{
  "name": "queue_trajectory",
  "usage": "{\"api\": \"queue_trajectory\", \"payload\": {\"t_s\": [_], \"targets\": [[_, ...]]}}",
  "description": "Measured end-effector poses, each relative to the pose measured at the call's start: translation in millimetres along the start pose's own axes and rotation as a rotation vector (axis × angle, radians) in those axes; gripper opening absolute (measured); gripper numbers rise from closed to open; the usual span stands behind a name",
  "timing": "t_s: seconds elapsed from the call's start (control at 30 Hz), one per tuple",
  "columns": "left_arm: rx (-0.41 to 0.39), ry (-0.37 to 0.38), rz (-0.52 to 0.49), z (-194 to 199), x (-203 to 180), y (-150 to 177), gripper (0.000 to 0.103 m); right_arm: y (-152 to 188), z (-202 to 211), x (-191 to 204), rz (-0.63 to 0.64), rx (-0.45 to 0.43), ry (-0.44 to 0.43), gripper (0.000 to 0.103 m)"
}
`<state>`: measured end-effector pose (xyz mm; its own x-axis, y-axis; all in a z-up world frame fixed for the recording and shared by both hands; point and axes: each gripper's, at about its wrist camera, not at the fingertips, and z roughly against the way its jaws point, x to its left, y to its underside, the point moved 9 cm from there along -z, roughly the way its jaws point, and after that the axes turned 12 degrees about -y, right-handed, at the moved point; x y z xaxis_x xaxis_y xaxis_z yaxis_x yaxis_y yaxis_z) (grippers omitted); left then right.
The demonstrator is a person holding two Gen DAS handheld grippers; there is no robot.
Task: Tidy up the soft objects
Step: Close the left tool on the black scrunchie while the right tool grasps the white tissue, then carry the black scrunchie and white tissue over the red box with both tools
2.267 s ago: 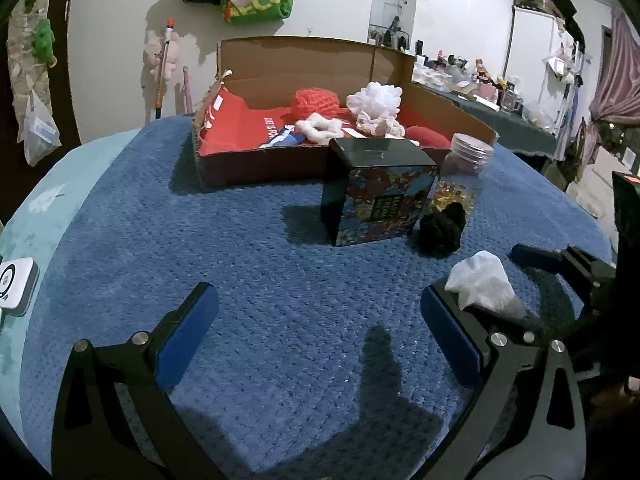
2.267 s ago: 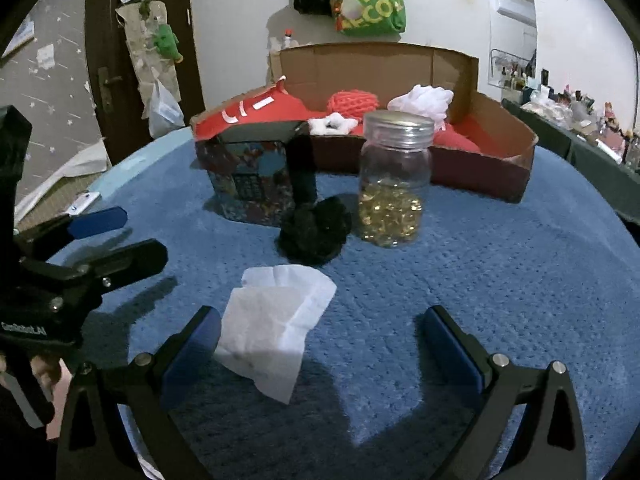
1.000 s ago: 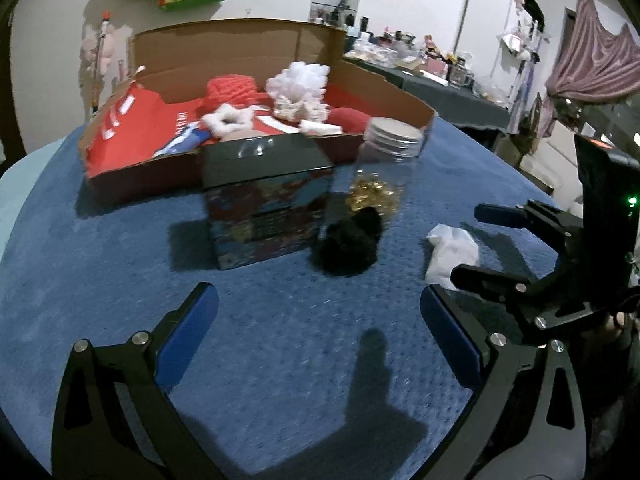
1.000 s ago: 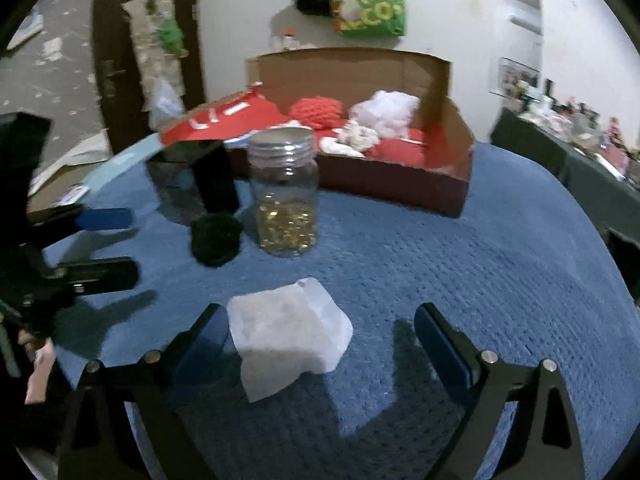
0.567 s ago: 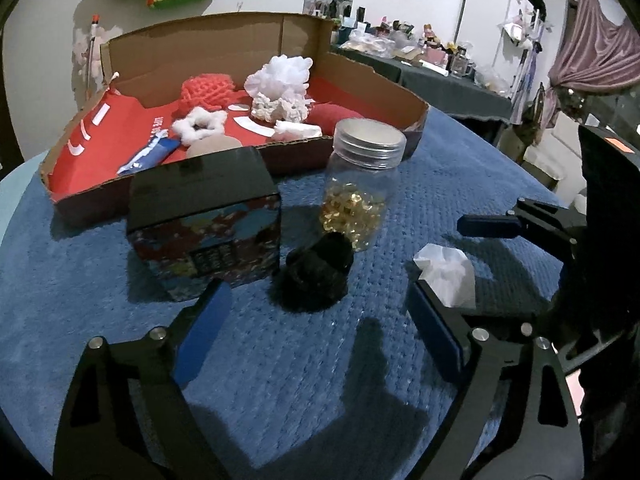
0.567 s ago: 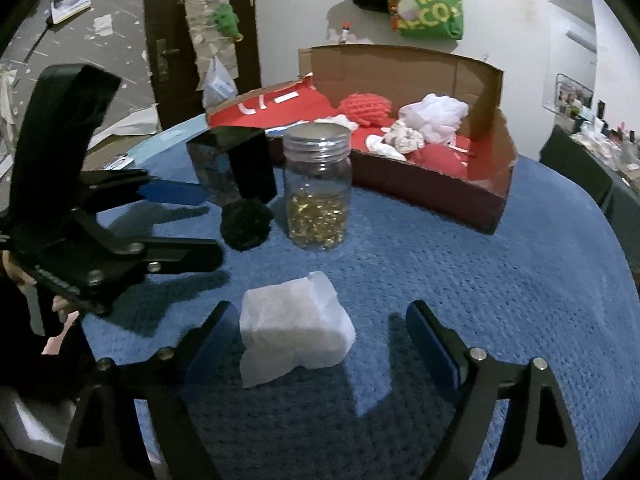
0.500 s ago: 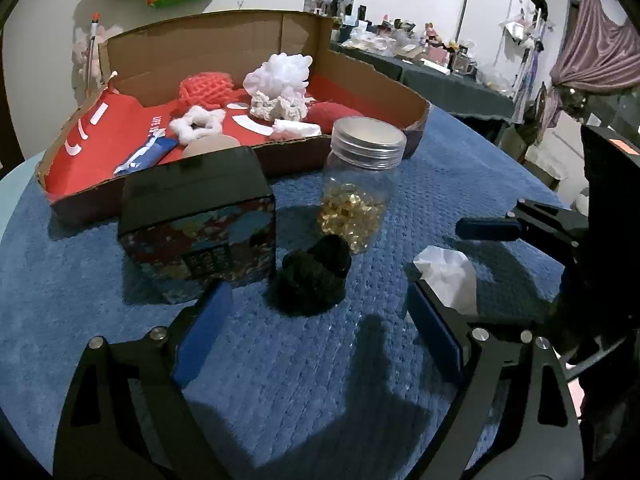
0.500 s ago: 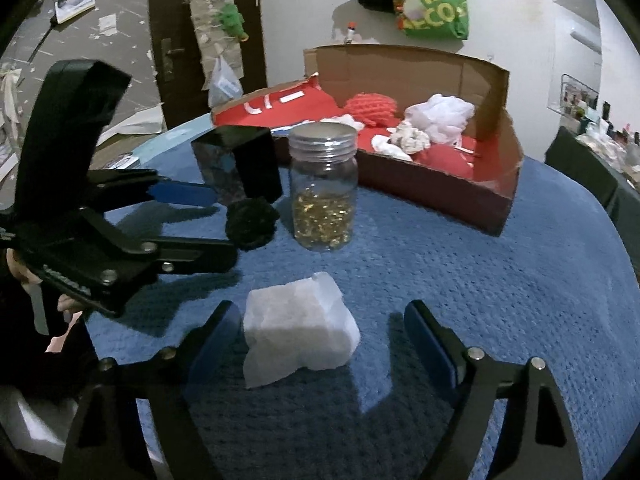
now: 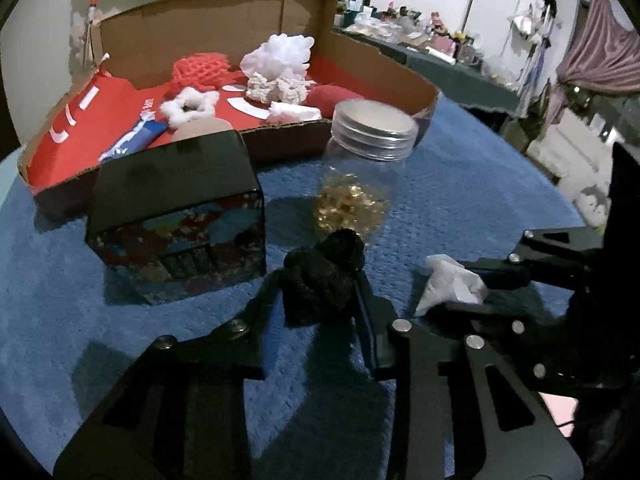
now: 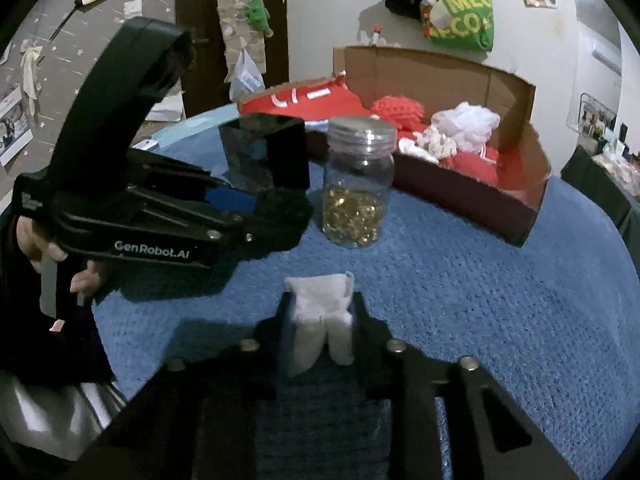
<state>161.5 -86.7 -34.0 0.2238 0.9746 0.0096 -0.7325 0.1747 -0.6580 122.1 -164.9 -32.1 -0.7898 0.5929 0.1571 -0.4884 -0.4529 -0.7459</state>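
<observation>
A black fluffy ball (image 9: pixel 328 264) lies on the blue cloth in front of the jar. My left gripper (image 9: pixel 318 284) is closing, its pads pressed on both sides of the ball; the right wrist view shows the same gripper (image 10: pixel 256 218) on the ball (image 10: pixel 286 216). A crumpled white tissue (image 10: pixel 320 300) sits squeezed between the closing jaws of my right gripper (image 10: pixel 322 308). The left wrist view shows that tissue (image 9: pixel 452 284) at the right. An open cardboard box (image 9: pixel 368 52) behind holds red and white soft things.
A clear jar of gold beads (image 9: pixel 360 188) and a dark patterned tin box (image 9: pixel 176 208) stand between the grippers and the cardboard box (image 10: pixel 440 76). A person's hand (image 10: pixel 40 248) grips the left tool. Blue cloth (image 10: pixel 500 300) stretches bare to the right.
Both grippers went from wide open to closed. The left moved forward onto the black ball; the right closed around the white tissue, which is now bunched up.
</observation>
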Motion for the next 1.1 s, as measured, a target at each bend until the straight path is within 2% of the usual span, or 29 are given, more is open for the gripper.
{"api": "queue_trajectory", "payload": {"t_s": [0.1, 0.4, 0.83, 1.1], "targets": [[-0.026, -0.011, -0.015, 10.2, 2.4, 1.7, 0.029, -3.2, 5.2, 3.2, -0.011, -0.029, 0.014, 0.020], [-0.073, 0.025, -0.050, 45.4, 15.2, 18.9, 0.029, -19.0, 11.2, 19.9, -0.082, -0.118, 0.060, 0.020], [-0.088, 0.061, -0.079, 54.7, 21.0, 25.2, 0.029, -24.2, -0.9, 36.2, -0.102, -0.109, 0.098, 0.020], [-0.078, 0.039, -0.064, 53.2, 31.5, 26.6, 0.029, -21.8, -0.1, 30.0, -0.112, -0.100, 0.114, 0.020]]}}
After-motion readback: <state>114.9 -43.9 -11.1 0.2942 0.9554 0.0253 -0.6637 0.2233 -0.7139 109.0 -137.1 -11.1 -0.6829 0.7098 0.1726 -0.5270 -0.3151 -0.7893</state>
